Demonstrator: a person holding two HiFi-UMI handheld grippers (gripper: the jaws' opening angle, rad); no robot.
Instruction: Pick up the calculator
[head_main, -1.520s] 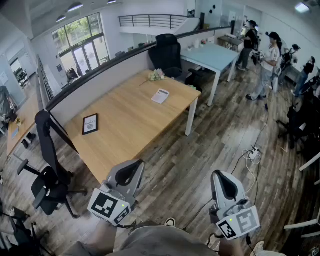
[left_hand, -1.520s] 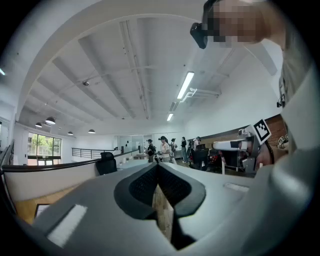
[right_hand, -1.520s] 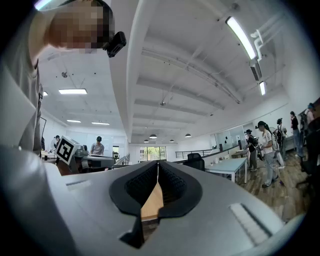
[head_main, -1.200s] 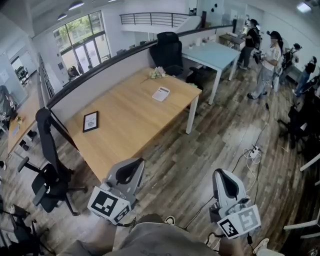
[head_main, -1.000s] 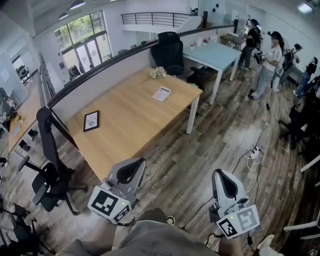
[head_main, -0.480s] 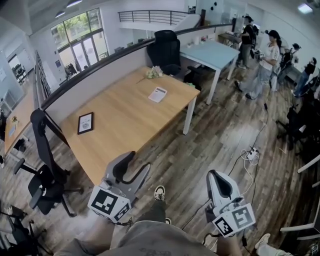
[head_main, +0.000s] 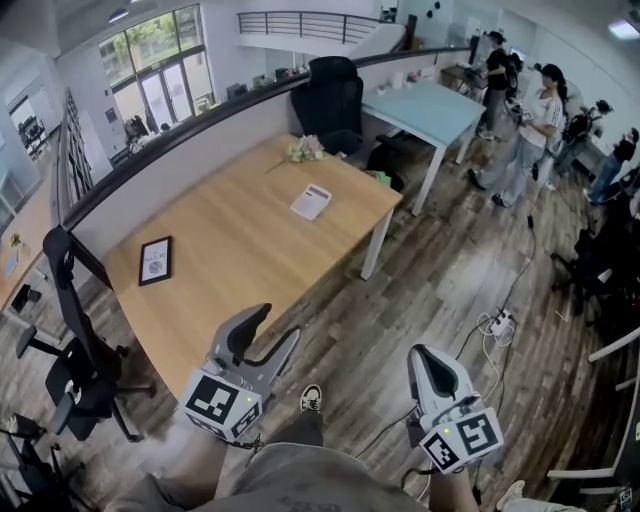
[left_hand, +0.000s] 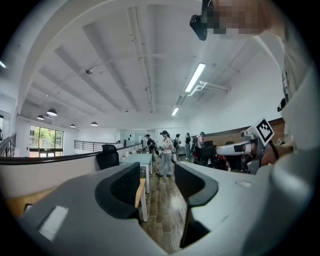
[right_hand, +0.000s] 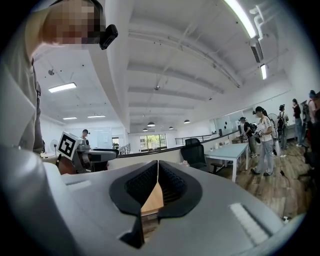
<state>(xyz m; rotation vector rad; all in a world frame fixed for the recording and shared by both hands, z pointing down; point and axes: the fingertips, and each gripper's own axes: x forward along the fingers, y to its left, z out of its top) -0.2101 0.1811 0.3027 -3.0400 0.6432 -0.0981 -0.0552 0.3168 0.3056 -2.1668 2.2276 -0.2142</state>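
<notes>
The calculator (head_main: 311, 201), white with a dark screen, lies flat on the far right part of the wooden table (head_main: 230, 250), well ahead of both grippers. My left gripper (head_main: 272, 326) is held over the floor by the table's near corner, open, with nothing between its fingers; in the left gripper view (left_hand: 157, 182) only the floor and a table leg show through the gap. My right gripper (head_main: 425, 358) hangs over the wooden floor to the right, shut on nothing. In the right gripper view (right_hand: 158, 177) its pads meet, and the table top shows beyond them.
A framed picture (head_main: 155, 260) and a small bunch of flowers (head_main: 305, 150) also lie on the table. Black office chairs stand at the far side (head_main: 333, 100) and at the left (head_main: 75, 340). A light blue table (head_main: 425, 105), several people (head_main: 540, 110) and floor cables (head_main: 497, 322) are to the right.
The left gripper's jaws have opened from shut. Both grippers and the view have moved towards the table. A shoe now shows on the floor between the grippers.
</notes>
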